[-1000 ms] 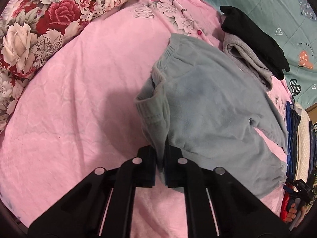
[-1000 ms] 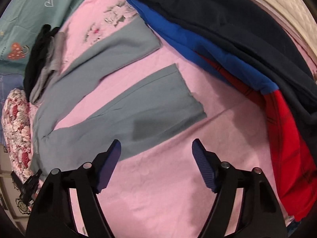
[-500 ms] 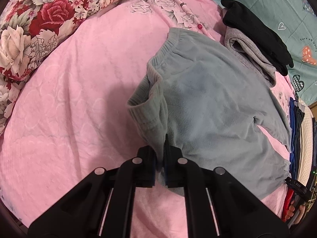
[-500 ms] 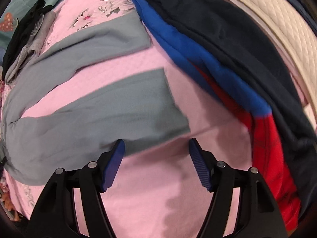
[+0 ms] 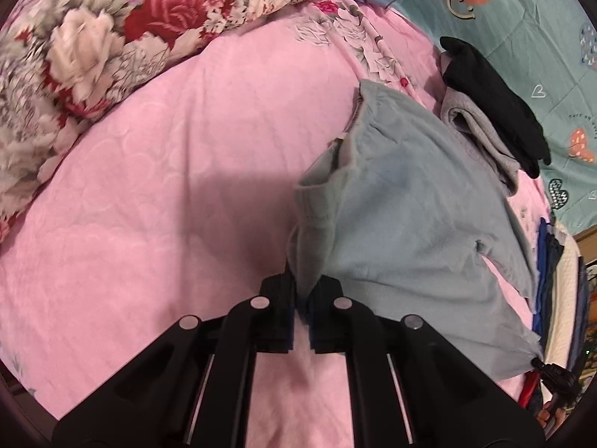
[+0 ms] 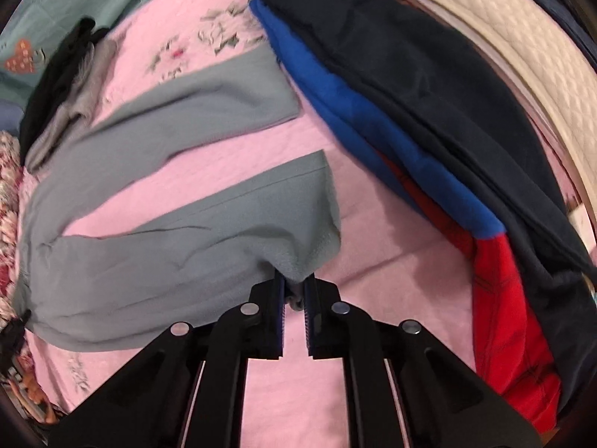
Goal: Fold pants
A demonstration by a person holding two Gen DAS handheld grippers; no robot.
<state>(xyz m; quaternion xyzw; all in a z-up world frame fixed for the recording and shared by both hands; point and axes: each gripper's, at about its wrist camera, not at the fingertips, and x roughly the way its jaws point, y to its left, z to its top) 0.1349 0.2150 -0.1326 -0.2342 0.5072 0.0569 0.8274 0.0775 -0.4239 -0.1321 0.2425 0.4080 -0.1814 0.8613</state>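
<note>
Grey-blue fleece pants [image 5: 410, 216] lie spread on a pink bedsheet [image 5: 168, 205]. My left gripper [image 5: 301, 295] is shut on the near corner of their waistband, which is lifted into a fold. In the right wrist view the two legs [image 6: 179, 201] stretch away to the left. My right gripper [image 6: 294, 291] is shut on the hem corner of the nearer leg. The right gripper also shows as a small dark shape at the leg end in the left wrist view [image 5: 552, 373].
A floral pillow [image 5: 104, 44] lies far left. Folded black and grey clothes [image 5: 492, 119] lie beyond the waistband, by a teal blanket [image 5: 522, 18]. A pile of navy, blue and red garments [image 6: 429, 130] and a cream quilt [image 6: 503, 44] lie right of the legs.
My right gripper moved onto the nearer leg's hem and closed on it. My left gripper kept its hold on the waistband and shifted a little.
</note>
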